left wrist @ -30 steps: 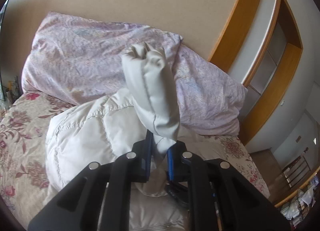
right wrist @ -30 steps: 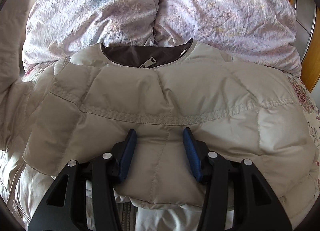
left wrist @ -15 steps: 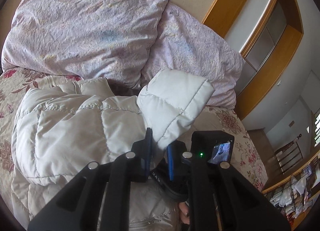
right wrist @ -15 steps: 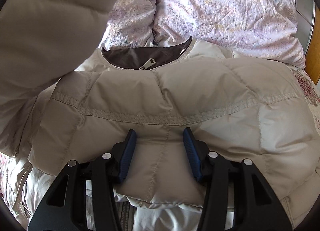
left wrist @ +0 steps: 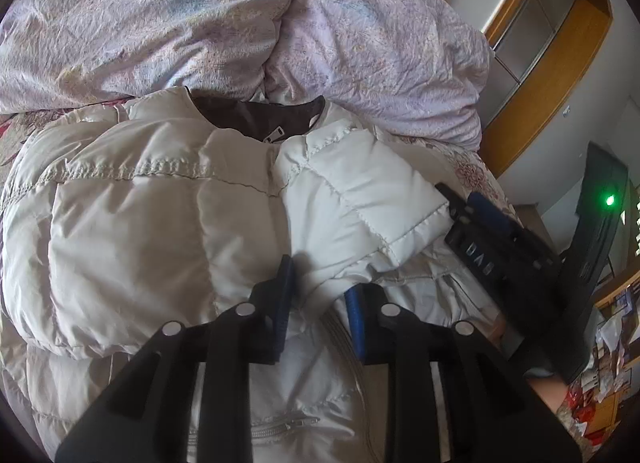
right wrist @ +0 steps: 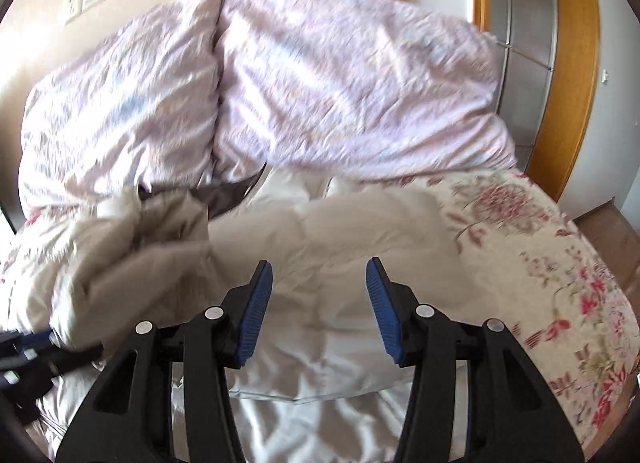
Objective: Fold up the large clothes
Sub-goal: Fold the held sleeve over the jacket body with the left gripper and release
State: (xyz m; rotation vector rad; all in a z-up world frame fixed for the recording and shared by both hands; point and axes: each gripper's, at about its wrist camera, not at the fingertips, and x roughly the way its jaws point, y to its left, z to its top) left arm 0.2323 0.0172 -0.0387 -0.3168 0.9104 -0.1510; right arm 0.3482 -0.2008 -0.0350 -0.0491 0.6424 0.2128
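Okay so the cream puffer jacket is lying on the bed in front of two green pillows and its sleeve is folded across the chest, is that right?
Not quite. The pillows are pale lilac with a faint print, not green, as the left wrist view shows. The rest holds: the cream puffer jacket lies on the bed, sleeve folded across its chest.

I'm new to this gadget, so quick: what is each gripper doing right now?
Left gripper: jaws have just been opening; the jacket sleeve lies between them, released.
Right gripper: open, holding nothing, above the jacket.

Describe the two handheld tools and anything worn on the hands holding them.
Both are matte black plastic. The left tool and right tool have angular fingers with triangular cutouts, silver round pivot pins and ribbed blue pads. In the left view, the right tool's body shows white lettering and a green light. No sleeve is clearly visible.
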